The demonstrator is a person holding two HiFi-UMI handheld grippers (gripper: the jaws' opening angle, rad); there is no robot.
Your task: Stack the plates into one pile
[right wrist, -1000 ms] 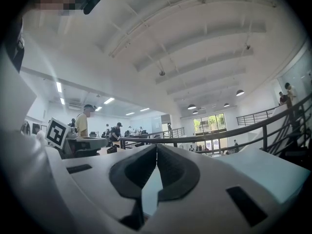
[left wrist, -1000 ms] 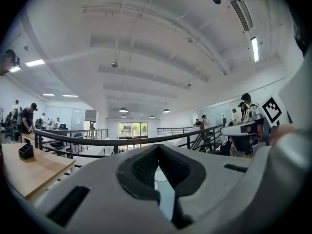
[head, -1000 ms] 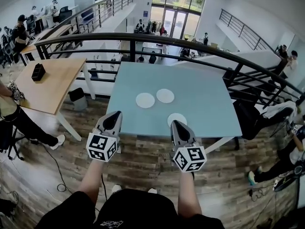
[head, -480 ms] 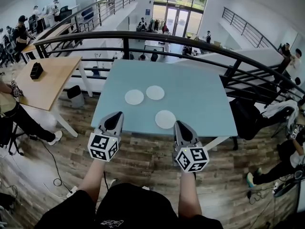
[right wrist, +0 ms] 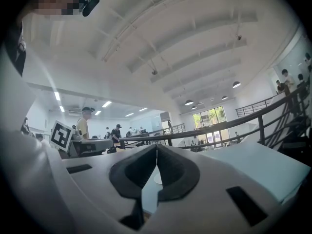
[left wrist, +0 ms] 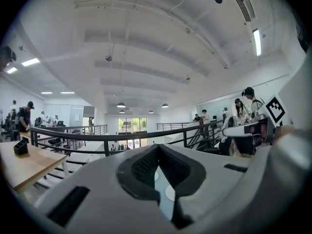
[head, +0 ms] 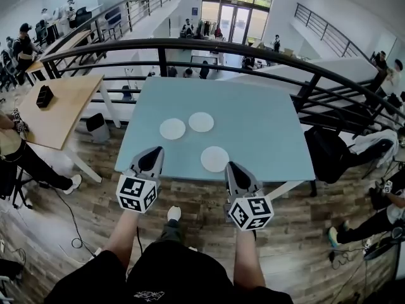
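1. Plates are lying apart on the blue table (head: 266, 125): the nearest plate (head: 215, 159) is sitting just ahead of the right gripper (head: 234, 167), with the left far plate (head: 173, 129) and right far plate (head: 201, 121) side by side beyond.
2. Both grippers, the left gripper (head: 152, 154) included, are hovering at the table's near edge, jaws pressed together and gripping nothing.
3. Opening the right jaws first is looking wise, then catching the nearest plate's rim, since flat plates are offering little to pinch.
4. Carrying it level onto a far plate is looking safest.
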